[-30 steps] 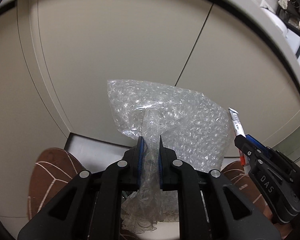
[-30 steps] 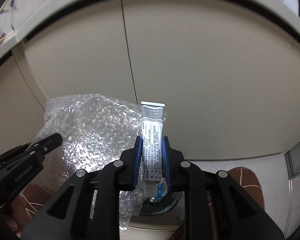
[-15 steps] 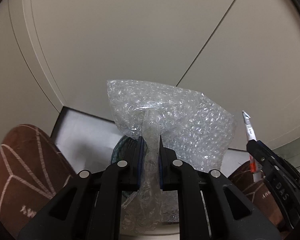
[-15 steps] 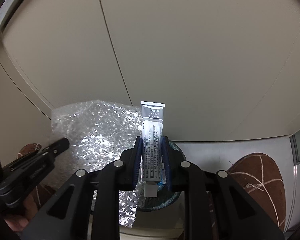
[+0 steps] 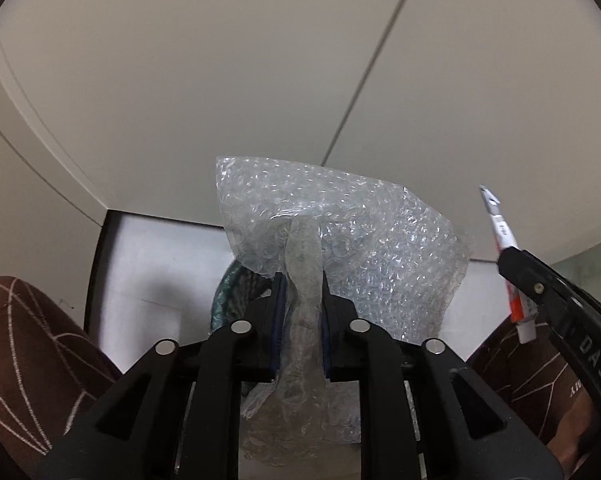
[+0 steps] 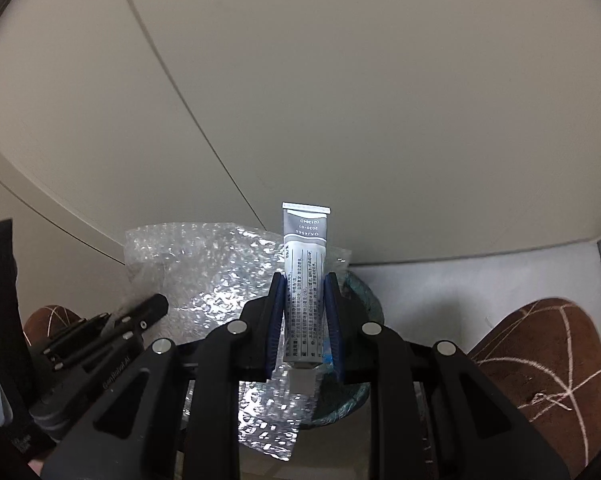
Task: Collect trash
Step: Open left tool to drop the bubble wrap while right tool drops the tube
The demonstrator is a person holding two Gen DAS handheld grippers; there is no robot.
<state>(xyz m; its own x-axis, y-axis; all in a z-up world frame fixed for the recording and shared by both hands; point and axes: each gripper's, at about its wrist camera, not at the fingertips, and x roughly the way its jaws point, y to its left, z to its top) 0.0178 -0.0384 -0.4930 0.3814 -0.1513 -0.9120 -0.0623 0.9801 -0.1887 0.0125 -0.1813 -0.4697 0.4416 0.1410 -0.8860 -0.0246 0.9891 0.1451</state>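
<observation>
A clear sheet of bubble wrap (image 5: 380,248) stands up from my left gripper (image 5: 302,280), a twisted strand of it between the blue pads. The jaws are opening, though the pads still touch the strand. My right gripper (image 6: 304,280) is shut on a grey-and-white tube (image 6: 304,240), cap end toward the camera. The two grippers hang side by side. The left wrist view shows the tube (image 5: 500,232) at the right. In the right wrist view the bubble wrap (image 6: 204,264) and left gripper (image 6: 156,304) are at the left. Below both sits a round bin with a dark green liner (image 6: 362,296), mostly hidden.
Beige cabinet doors (image 5: 260,80) fill the background close behind the bin. White floor (image 5: 152,260) lies around it. Brown slippers with white lines flank it, one at the left (image 5: 28,340) and one at the right (image 6: 540,352).
Both grippers have sunk and tipped downward with their loads. The countertop edge has left the views, while the floor, slippers and bin rim show more. The left jaws stand slightly wider.
</observation>
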